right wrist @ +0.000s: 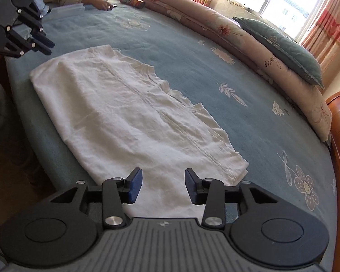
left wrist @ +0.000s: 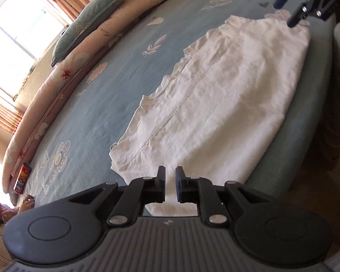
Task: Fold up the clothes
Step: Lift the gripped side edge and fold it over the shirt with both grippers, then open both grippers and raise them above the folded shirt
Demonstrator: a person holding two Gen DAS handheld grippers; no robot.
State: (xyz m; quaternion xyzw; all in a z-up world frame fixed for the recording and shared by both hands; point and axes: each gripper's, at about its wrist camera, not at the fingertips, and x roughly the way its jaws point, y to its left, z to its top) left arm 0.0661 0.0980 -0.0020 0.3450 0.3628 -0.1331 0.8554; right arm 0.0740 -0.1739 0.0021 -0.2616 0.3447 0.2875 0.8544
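A white garment (left wrist: 217,104) lies flat on the blue bed (left wrist: 102,104), filling the middle of both frames as a long band with a stitched seam running down its length. Its near side, along the bed's edge, is one smooth line, while the far side shows stepped, layered hems, so it looks already folded lengthwise at least once. It is kept close to the bed's edge, likely so both ends stay within easy reach.

The left gripper (left wrist: 170,187) hovers at one short end, at the bottom centre of its own view, jaws narrow with a slim gap and nothing between them. The right gripper (right wrist: 163,187) hovers at the opposite end, jaws wide and empty; it also shows at the upper right of the left view. One at each end suits taking the cloth by its ends, or letting go after laying it down; these pictures fit either.
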